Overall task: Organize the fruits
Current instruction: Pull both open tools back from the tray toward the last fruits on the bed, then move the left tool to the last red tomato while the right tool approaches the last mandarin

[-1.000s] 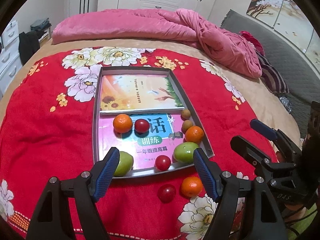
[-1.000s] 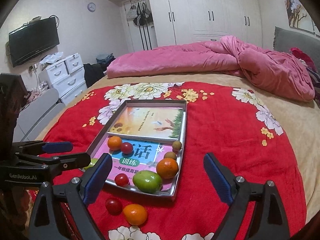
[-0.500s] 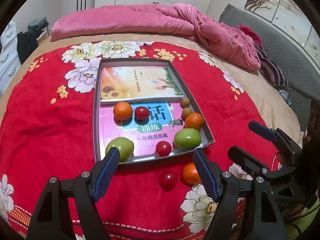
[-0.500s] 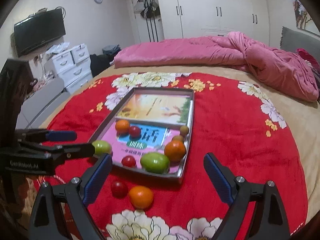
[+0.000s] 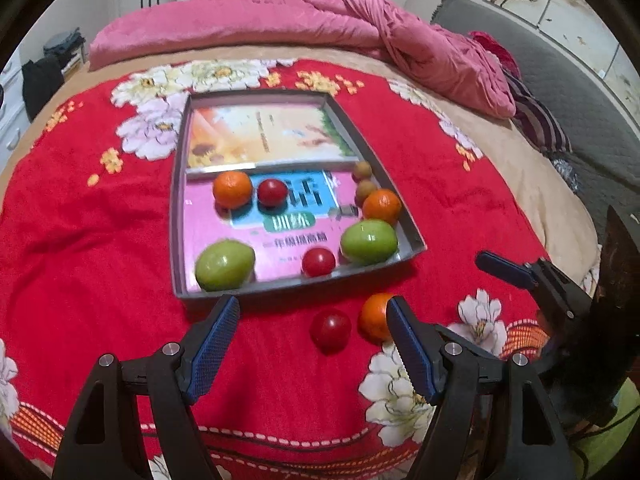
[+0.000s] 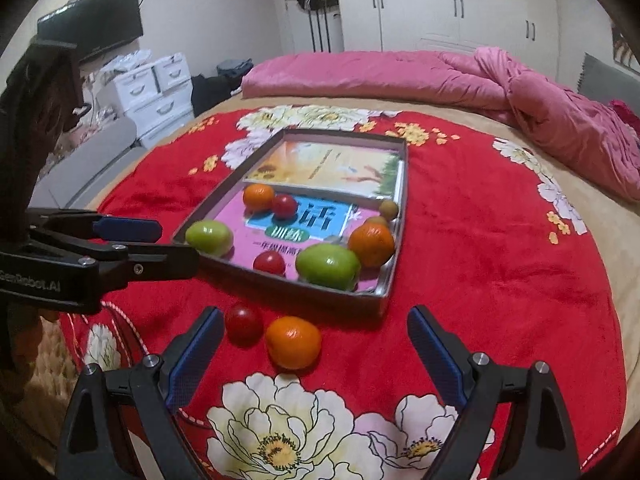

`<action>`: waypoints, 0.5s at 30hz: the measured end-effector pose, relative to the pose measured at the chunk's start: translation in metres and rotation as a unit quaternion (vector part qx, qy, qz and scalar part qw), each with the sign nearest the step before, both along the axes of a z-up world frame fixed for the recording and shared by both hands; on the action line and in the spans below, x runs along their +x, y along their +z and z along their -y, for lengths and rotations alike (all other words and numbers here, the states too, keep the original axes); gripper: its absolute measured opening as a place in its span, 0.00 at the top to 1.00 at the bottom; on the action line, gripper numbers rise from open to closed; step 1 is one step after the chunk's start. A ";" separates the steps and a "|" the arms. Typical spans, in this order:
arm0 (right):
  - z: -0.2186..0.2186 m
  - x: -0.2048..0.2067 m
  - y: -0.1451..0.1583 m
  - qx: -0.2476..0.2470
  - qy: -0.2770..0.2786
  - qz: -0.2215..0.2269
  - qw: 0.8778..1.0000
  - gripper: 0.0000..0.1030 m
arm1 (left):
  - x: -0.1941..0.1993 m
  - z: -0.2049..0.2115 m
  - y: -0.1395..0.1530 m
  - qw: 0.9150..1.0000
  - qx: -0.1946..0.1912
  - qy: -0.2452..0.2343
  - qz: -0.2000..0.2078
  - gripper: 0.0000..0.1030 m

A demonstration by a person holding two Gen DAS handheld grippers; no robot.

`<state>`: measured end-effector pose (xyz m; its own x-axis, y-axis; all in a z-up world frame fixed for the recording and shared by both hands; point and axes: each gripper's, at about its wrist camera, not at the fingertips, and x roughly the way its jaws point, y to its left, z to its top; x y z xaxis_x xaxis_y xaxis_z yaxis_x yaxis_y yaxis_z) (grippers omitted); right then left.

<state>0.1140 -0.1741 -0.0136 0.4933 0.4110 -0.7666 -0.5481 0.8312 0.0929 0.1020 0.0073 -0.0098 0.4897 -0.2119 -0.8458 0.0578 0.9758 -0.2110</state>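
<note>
Red floral blanket (image 6: pixel 480 280) holds two stray fruits outside the tray (image 6: pixel 390 276), a tangerine (image 6: pixel 293 343) and cherry tomato (image 6: pixel 244 325), with the right claw (image 6: pixel 316 344) and left claw (image 5: pixel 312 338) both spread empty above, seemingly to collect them.

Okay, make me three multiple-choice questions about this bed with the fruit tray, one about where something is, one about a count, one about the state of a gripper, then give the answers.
1. Where does the loose orange lie?
A. in the tray
B. on the red blanket in front of the tray
C. on the pink duvet

2. How many green fruits are in the tray?
A. one
B. two
C. four

3. How is the right gripper?
A. shut on a tomato
B. shut on the orange
C. open, holding nothing

Answers:
1. B, it sits on the red blanket beside a loose tomato, outside the tray wall.
2. B, one green fruit by the near wall, another at the left corner.
3. C, its jaws stand wide apart and touch no fruit.
</note>
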 end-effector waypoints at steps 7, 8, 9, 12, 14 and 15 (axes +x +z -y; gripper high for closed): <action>-0.011 -0.003 -0.032 -0.043 0.020 -0.014 0.999 0.10 | -0.004 0.010 -0.027 0.999 -0.013 -0.016 -0.036 0.25; -0.012 -0.003 -0.037 -0.044 0.023 -0.016 0.999 0.11 | -0.004 0.010 -0.031 0.999 -0.013 -0.017 -0.040 0.25; -0.012 -0.002 -0.039 -0.046 0.022 -0.015 0.999 0.11 | -0.004 0.010 -0.035 0.999 -0.014 -0.016 -0.044 0.25; -0.014 0.000 -0.047 -0.050 0.027 -0.017 0.998 0.17 | -0.003 0.009 -0.044 0.998 -0.020 -0.014 -0.054 0.25; -0.015 0.001 -0.052 -0.053 0.033 -0.020 0.998 0.26 | -0.002 0.009 -0.049 0.998 -0.017 -0.013 -0.060 0.25; -0.017 0.002 -0.054 -0.055 0.036 -0.021 0.998 0.28 | -0.001 0.009 -0.051 0.998 -0.018 -0.012 -0.062 0.25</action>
